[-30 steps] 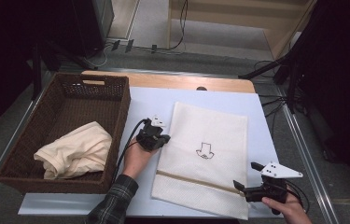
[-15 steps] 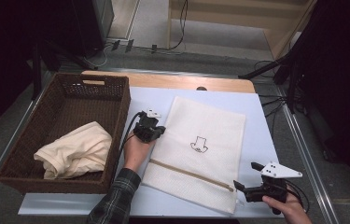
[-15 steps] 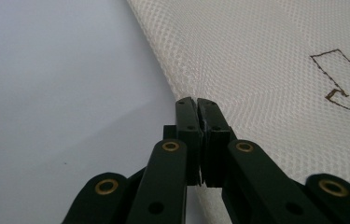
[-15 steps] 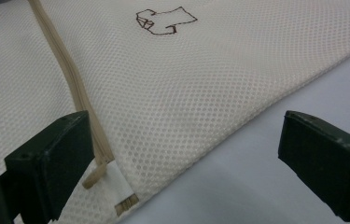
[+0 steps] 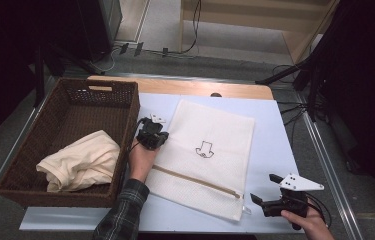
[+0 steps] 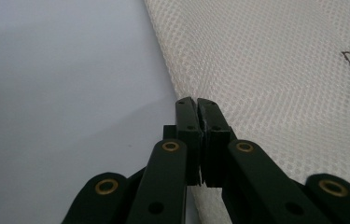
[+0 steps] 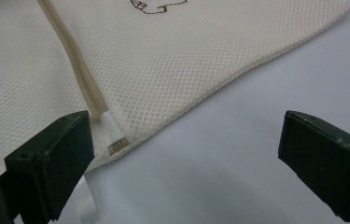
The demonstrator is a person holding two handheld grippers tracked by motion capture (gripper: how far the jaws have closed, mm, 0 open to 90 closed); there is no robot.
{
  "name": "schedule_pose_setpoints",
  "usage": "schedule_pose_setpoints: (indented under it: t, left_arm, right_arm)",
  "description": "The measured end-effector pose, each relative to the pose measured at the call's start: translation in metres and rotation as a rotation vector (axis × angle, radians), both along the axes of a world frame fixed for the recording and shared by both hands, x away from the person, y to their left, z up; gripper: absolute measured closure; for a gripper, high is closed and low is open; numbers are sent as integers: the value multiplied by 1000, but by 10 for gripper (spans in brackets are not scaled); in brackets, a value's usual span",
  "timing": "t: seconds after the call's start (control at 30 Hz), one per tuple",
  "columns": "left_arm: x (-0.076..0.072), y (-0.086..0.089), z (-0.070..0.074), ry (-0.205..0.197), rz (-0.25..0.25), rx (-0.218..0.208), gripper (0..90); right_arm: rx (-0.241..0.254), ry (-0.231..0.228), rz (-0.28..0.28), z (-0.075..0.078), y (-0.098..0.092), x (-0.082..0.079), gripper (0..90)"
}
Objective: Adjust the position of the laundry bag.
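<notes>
Mesh bag [image 5: 207, 155] lay mid-frame on the bench [image 5: 275, 145]; my left claw [image 6: 196, 109] pinched its edge, right claw [image 7: 182, 154] spread near the zipper [image 7: 72, 51]. I judged a slow, flat drag best.

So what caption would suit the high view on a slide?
Left claw shut on the mesh bag's edge, right claw open by its zipper end, basket alongside.

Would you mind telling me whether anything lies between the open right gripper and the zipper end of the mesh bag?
Nothing visible does. The right gripper is open just off the mesh bag, with only bare table before the zipper end.
</notes>
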State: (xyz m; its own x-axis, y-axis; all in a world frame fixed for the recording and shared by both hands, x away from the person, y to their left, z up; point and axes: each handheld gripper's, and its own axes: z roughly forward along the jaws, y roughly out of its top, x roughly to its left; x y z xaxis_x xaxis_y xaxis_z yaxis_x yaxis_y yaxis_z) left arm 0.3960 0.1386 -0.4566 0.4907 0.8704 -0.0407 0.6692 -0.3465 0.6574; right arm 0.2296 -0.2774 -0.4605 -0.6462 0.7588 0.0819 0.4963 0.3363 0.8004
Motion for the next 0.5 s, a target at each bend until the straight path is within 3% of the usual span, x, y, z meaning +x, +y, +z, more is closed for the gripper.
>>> schedule_pose_setpoints:
  t: [0.13, 0.37, 0.5]
  left_arm:
    - [1, -1, -2, -2, 31, 9, 891]
    - [1, 0, -1, -3, 30, 11, 856]
    - [-1, -1, 2, -23, 40, 17, 685]
  right_arm:
    - [10, -14, 14, 2, 1, -1, 37]
    - [-4, -2, 16, 0, 2, -2, 34]
    - [-4, -4, 17, 1, 2, -2, 34]
